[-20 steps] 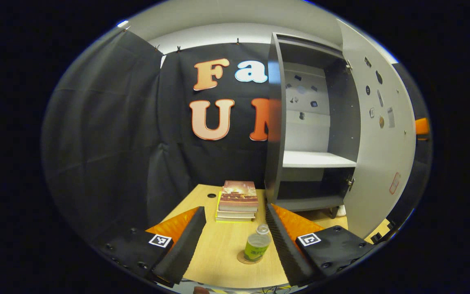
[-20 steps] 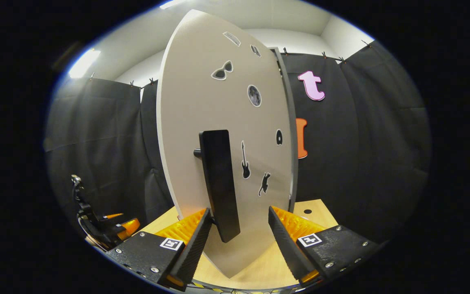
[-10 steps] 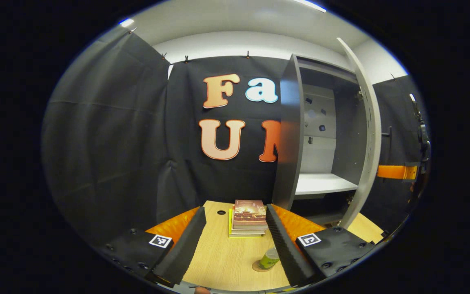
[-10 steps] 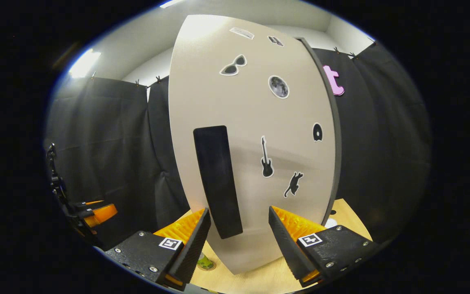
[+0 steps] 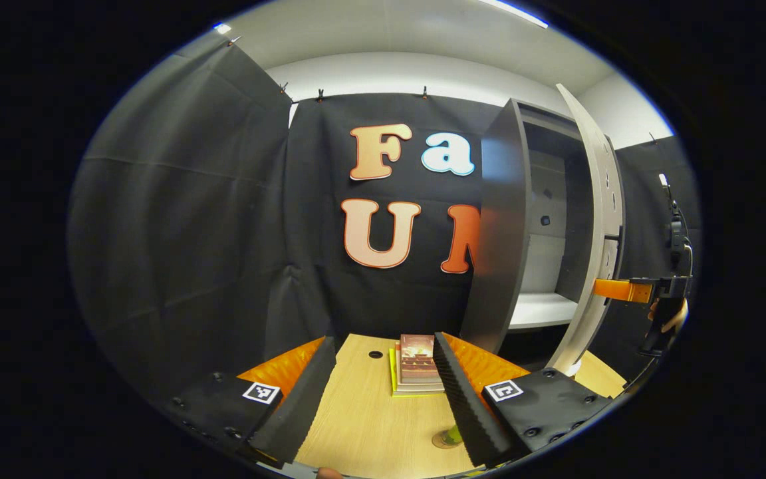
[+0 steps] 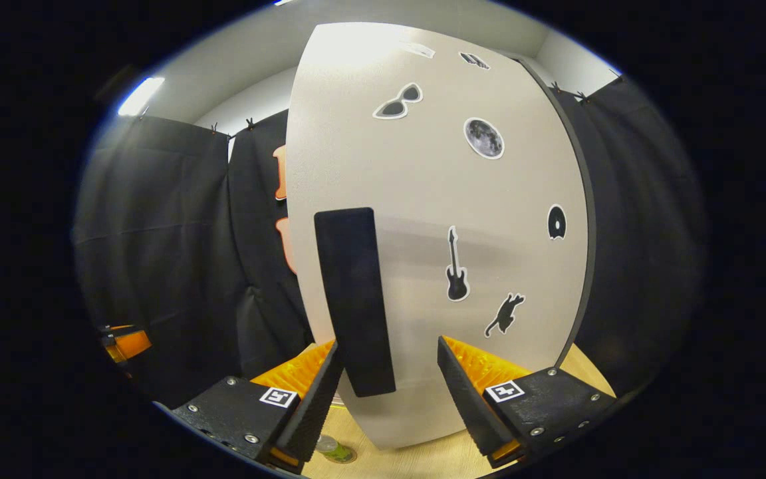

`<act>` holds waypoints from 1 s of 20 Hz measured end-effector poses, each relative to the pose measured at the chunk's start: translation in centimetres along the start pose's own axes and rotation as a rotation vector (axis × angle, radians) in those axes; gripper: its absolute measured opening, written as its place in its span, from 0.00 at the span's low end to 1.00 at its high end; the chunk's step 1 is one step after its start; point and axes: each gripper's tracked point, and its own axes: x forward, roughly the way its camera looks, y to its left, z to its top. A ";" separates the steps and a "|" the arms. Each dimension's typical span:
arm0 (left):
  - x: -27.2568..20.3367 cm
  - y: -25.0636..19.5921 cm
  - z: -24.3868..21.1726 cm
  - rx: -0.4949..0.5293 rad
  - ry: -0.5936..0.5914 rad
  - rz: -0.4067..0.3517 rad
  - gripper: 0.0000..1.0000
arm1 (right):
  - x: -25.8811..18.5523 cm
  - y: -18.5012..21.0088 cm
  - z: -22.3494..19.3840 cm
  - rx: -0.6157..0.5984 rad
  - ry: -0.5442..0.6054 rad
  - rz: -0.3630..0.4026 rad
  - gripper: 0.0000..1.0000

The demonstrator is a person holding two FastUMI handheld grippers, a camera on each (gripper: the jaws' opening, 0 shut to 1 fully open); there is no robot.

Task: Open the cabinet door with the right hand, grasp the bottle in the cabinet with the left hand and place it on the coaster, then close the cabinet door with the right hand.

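A: Starting at the left of the left gripper view, what's there?

B: The left claw (image 5: 381,392) sits at the bottom, its jaws spread wide with nothing between them. Over the wooden counter (image 5: 363,426) a stack of books (image 5: 417,362) lies at centre. Just right of that, low in the frame, the bottle (image 5: 453,436) peeks out beside the claw's right finger, standing on the coaster (image 5: 441,441).

A: So the bottle is delivered?

B: It looks so. Further right stands the cabinet (image 5: 504,233), its door (image 5: 597,219) partly swung in, a gap left open. At the far right edge the right claw (image 5: 612,289), held by a hand (image 5: 672,319), reaches toward the door's outer face.

A: And the right gripper view?

B: The bottle (image 6: 336,451) shows at the bottom, left of centre. The right claw (image 6: 386,392) is open too, its fingers straddling the dark handle (image 6: 354,299) without pressing it. The door (image 6: 436,219) fills the middle.

A: Which step, then?

B: Closing the door, I judge. The next move calls for a steady forward push until the door meets the cabinet frame.
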 end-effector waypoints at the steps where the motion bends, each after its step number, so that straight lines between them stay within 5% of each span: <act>1: 0.2 0.2 0.4 0.000 -0.003 -0.004 0.94 | 0.1 0.0 0.2 0.005 -0.004 -0.007 0.88; 20: 5.4 3.6 5.7 0.032 -0.036 0.018 0.95 | 3.5 0.8 0.6 -0.032 -0.007 -0.132 0.88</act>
